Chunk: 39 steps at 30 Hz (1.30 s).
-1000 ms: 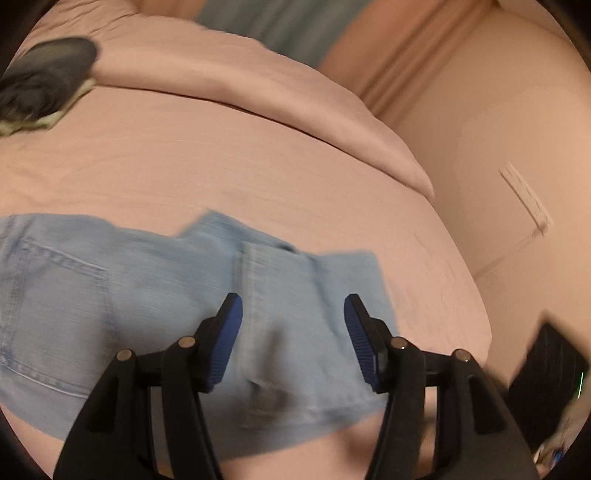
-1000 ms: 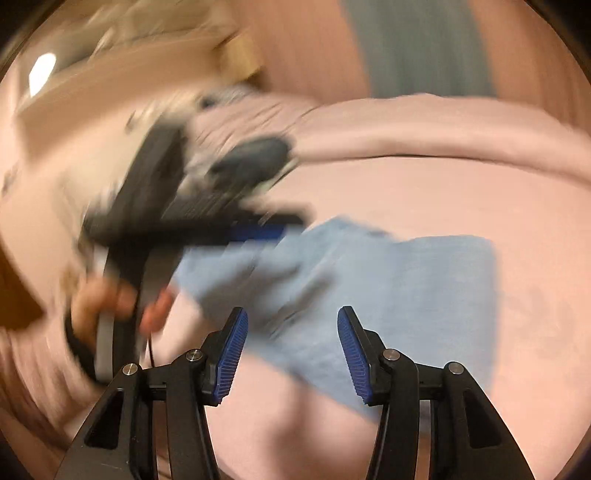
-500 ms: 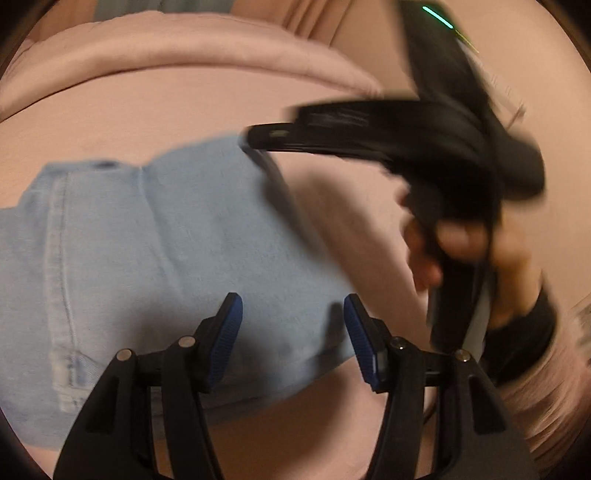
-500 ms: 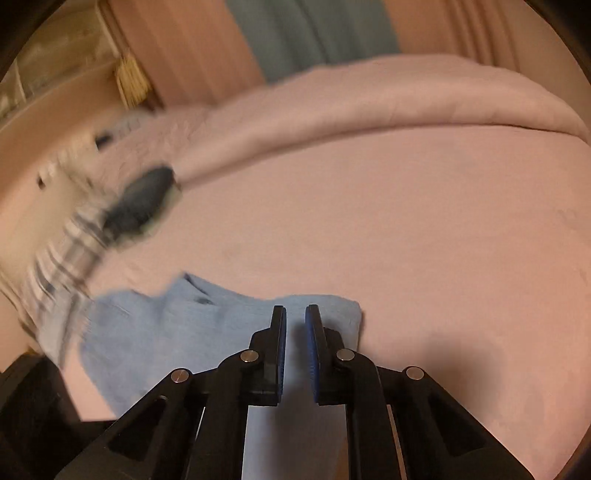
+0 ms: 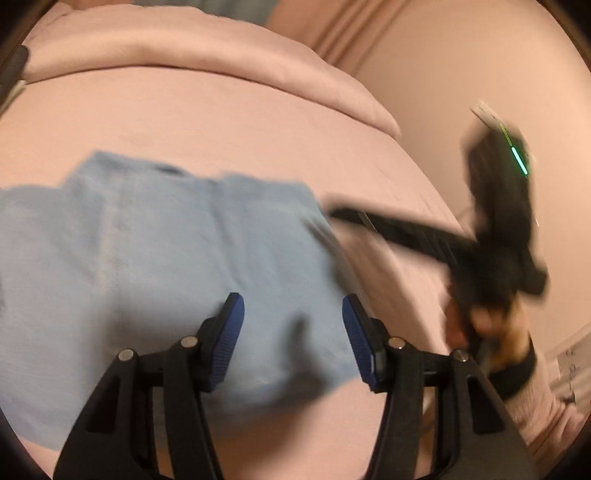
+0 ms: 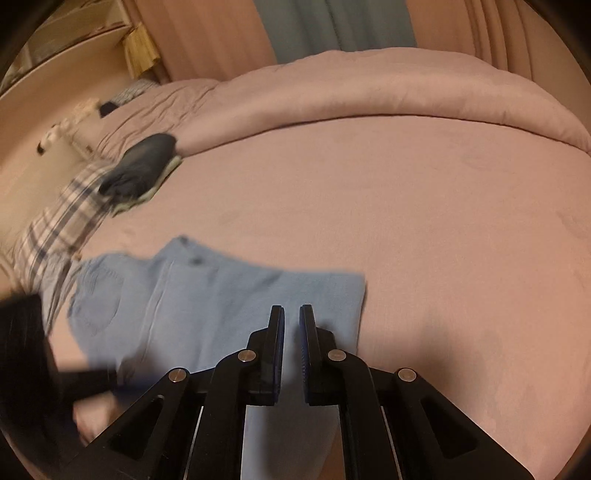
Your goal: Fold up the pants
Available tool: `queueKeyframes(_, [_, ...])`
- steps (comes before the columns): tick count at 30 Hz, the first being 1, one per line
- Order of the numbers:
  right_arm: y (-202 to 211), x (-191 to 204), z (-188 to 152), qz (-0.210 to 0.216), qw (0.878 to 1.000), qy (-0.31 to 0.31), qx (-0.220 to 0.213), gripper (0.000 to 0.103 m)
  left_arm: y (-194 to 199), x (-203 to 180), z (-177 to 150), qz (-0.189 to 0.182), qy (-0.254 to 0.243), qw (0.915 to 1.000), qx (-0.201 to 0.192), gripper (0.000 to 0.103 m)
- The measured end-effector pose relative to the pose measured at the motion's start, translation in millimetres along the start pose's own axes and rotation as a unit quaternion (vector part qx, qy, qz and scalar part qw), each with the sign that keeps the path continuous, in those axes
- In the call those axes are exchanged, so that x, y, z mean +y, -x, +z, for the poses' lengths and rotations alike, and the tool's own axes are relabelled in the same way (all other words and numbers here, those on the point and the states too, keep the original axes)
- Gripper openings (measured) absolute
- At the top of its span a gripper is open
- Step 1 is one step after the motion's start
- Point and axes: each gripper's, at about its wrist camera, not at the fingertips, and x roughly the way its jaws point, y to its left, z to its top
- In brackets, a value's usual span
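Note:
Light blue denim pants (image 5: 155,266) lie folded flat on the pink bed (image 5: 229,122). My left gripper (image 5: 291,332) is open and empty, hovering over the near right part of the pants. In the right wrist view the pants (image 6: 221,306) lie just ahead of my right gripper (image 6: 291,321), whose jaws stand almost together with a thin gap and nothing between them. The right gripper (image 5: 436,240) shows blurred in the left wrist view, off the pants' right edge. The left gripper (image 6: 33,362) is a dark blur at the lower left of the right wrist view.
A rolled pink duvet (image 6: 388,92) lies along the far side of the bed. A dark folded garment (image 6: 140,166) and a plaid cloth (image 6: 62,225) sit at the far left. A curtain (image 6: 332,26) and shelves (image 6: 66,40) stand behind. A wall (image 5: 461,74) is to the right.
The right gripper closed from wide open to nearly shut and pulled back to the right, off the pants. The left gripper stays open above the pants. The pants lie still.

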Motion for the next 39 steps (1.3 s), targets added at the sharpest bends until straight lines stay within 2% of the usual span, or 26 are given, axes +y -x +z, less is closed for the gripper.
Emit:
queueKeyframes(3, [3,15,-26,0.002,1.0,0.015,0.021,0.006,-1,19,18,0.013,0.012,0.9997,-0.016,0.055])
queueKeyframes(6, [5,34,-47,-0.005,0.999,0.032,0.031,0.006,-19,31,29,0.04,0.024,0.9989,-0.011,0.056])
queueKeyframes(8, [-2,39,-61,-0.016,0.998,0.036,0.046,0.006,-39,47,33,0.028,0.054,0.9979,0.021,0.056])
queueKeyframes(9, [-8,38,-67,-0.021,0.998,0.032,0.059,0.006,-42,56,34,0.014,0.08,0.9965,0.02,0.057])
queueKeyframes(11, [-9,33,-74,-0.02,0.999,0.023,0.043,0.006,-34,67,37,-0.009,0.113,0.9934,0.013,0.057])
queueKeyframes(15, [-4,23,-70,-0.006,0.999,-0.008,0.045,0.006,-6,66,29,-0.004,0.12,0.9927,0.003,0.058])
queueKeyframes(17, [2,26,-70,-0.006,0.999,-0.007,0.039,0.013,20,66,15,-0.013,0.115,0.9931,-0.018,0.061])
queueKeyframes(19, [9,30,-72,0.005,1.0,-0.008,0.025,0.047,52,66,-1,-0.019,0.122,0.991,-0.052,0.07])
queueKeyframes(20, [12,34,-73,0.012,1.0,-0.008,0.017,0.053,68,71,-9,-0.02,0.13,0.9889,-0.069,0.076])
queueKeyframes(21, [15,37,-75,0.016,1.0,-0.005,0.011,0.055,83,75,-19,-0.022,0.142,0.9856,-0.09,0.081])
queueKeyframes(24, [14,51,-74,0.022,1.0,0.011,0.008,0.055,129,94,-46,0.001,0.183,0.9737,-0.135,0.082])
queueKeyframes(27, [11,67,-70,0.036,0.999,0.025,0.007,0.055,159,120,-56,0.026,0.236,0.9544,-0.182,0.083])
queueKeyframes(30, [2,85,-64,0.052,0.998,0.039,0.008,0.055,197,147,-88,0.035,0.285,0.9329,-0.218,0.092])
queueKeyframes(34, [-16,113,-56,0.082,0.995,0.055,0.021,0.055,202,173,-111,0.035,0.35,0.9107,-0.217,0.092])
queueKeyframes(37, [-25,133,-55,0.095,0.993,0.068,0.029,0.055,183,190,-119,-0.013,0.409,0.8897,-0.203,0.092])
queueKeyframes(39, [-27,142,-56,0.099,0.992,0.075,0.031,0.055,183,200,-126,-0.019,0.435,0.88,-0.189,0.092])
